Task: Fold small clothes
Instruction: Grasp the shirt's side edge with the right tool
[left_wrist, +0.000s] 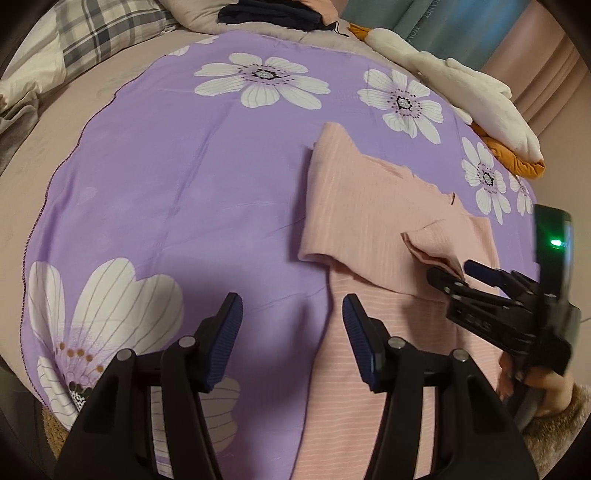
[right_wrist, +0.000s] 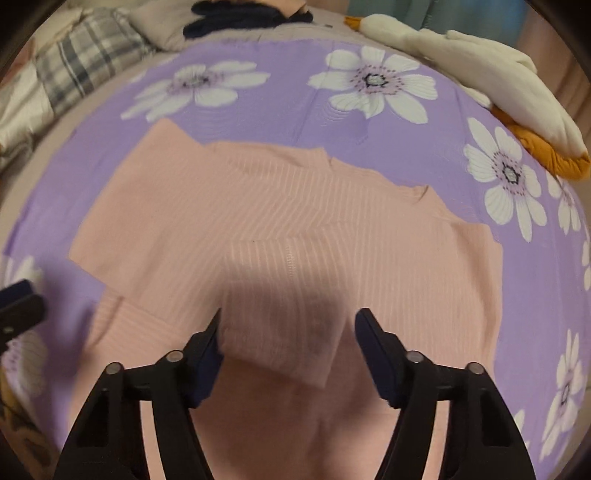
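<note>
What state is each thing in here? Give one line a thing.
Pink shirt: lying on the purple sheet, partly folded, one flap lifted.
Purple sheet: spread flat over the bed.
Left tongs: open, holding nothing.
Right tongs: open, shirt flap between the pads.
White plush toy: lying at the sheet's far edge.

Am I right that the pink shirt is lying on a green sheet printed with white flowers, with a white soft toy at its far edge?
Not quite: the sheet under the pink shirt is purple, not green, as the right wrist view shows. The white flowers and the white soft toy are correct.
</note>
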